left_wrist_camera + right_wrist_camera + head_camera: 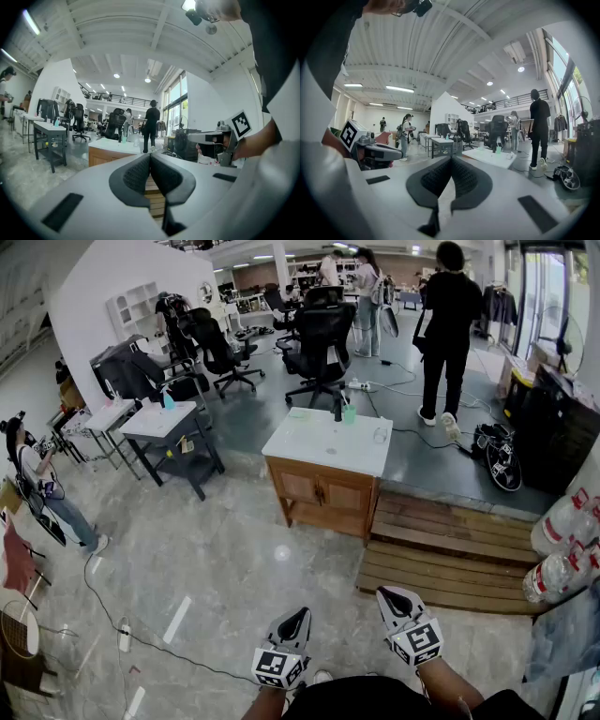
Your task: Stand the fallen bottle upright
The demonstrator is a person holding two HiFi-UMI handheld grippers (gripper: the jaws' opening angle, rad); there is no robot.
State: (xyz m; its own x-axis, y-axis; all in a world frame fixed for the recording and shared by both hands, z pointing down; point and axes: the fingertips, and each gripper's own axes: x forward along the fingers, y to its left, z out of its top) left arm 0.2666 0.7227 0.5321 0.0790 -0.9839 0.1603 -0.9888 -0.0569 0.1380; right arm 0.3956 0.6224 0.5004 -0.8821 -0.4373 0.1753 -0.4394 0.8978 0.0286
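A wooden cabinet with a white top (309, 442) stands a few steps ahead, well out of reach of both grippers. On it are a dark upright bottle (337, 411), a green cup (349, 413) and a small clear thing (380, 435) near the right edge, too small to tell if it lies flat. My left gripper (298, 615) and right gripper (392, 596) are held side by side low in the head view. Both are shut with nothing between the jaws. The left gripper (150, 159) and the right gripper (451, 161) point roughly level toward the cabinet (112, 146) (487, 157).
A wooden pallet step (441, 549) lies right of the cabinet, with large water jugs (562, 521) at the far right. A person in black (448, 324) and office chairs (319, 343) stand behind. Grey tables (169, 423), a person (37, 484) and a floor cable (122, 634) are at the left.
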